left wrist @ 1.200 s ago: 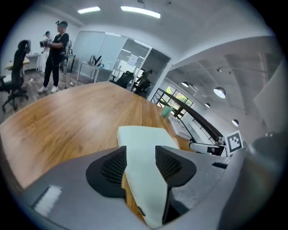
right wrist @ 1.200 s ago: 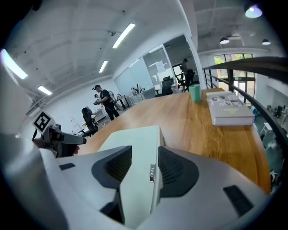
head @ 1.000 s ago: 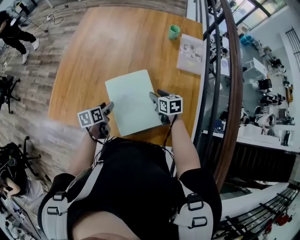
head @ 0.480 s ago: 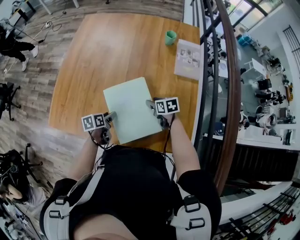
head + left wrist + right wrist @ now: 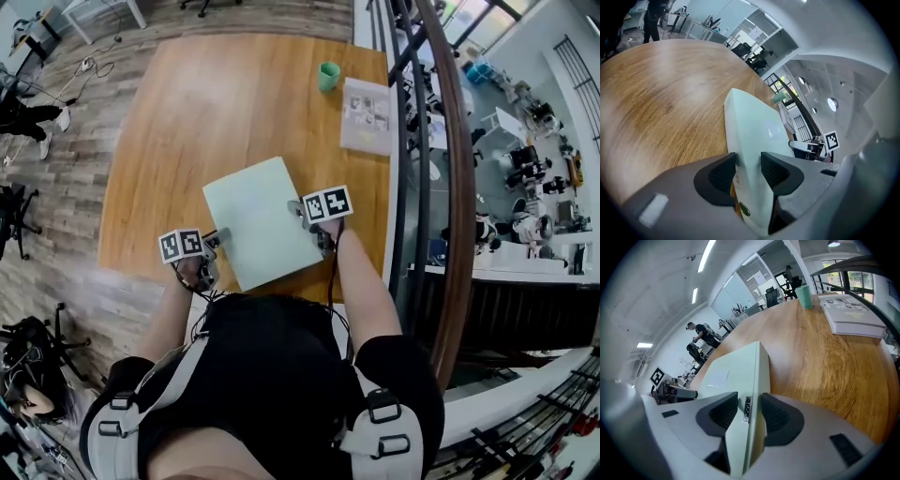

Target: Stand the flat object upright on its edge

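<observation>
A pale green flat object (image 5: 261, 220) lies on the wooden table (image 5: 187, 122), its near end at the table's front edge. My left gripper (image 5: 220, 240) is at its left edge near the front corner. In the left gripper view the object (image 5: 754, 126) fills the gap between the closing jaws of that gripper (image 5: 748, 168), and both pads touch its faces. My right gripper (image 5: 299, 208) is at the right edge. There too the jaws of the gripper (image 5: 750, 408) are closing, with the thin edge of the object (image 5: 736, 366) pinched between the pads.
A green cup (image 5: 327, 75) and a white booklet (image 5: 366, 114) sit at the table's far right. A curved railing (image 5: 412, 169) runs just beyond the right edge. Office chairs and a person (image 5: 23, 112) are on the floor to the left.
Both grippers have stayed at the object's two side edges, the right one now a little farther along its edge. The object itself has hardly shifted on the table.
</observation>
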`<state>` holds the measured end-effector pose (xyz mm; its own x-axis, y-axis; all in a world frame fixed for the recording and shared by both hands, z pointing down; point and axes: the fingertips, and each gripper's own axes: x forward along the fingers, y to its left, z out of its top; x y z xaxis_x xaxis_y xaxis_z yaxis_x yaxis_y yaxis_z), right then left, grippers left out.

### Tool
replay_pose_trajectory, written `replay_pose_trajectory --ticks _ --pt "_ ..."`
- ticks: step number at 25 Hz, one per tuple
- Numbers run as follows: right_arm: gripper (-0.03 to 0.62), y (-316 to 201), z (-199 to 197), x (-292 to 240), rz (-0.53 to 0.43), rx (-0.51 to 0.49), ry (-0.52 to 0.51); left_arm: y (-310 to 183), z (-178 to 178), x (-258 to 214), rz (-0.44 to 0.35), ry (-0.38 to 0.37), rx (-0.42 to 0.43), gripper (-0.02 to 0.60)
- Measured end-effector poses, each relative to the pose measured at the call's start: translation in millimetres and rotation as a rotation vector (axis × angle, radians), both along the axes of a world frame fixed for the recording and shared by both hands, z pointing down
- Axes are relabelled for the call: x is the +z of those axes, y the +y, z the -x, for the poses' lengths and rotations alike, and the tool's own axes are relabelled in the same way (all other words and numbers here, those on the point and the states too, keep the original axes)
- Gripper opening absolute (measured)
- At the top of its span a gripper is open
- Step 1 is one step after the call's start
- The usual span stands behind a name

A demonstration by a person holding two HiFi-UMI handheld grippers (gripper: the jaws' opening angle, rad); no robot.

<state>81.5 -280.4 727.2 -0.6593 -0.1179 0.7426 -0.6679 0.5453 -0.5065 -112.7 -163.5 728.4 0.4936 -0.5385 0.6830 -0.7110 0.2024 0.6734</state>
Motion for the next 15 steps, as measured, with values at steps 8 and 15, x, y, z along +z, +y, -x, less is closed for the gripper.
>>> replay_pose_trajectory --ticks 8,15 --pt "0.152 0.2 0.2 -23.5 -0.089 0.019 -0.013 -2.1 -1.0 -7.9 0.020 0.025 0.022 0.164" --pt "0.150 -14.5 14.6 -84.5 -0.294 0.013 -0.064 -25.9 15.5 -52.8 -0.116 -0.058 0.064 0.163"
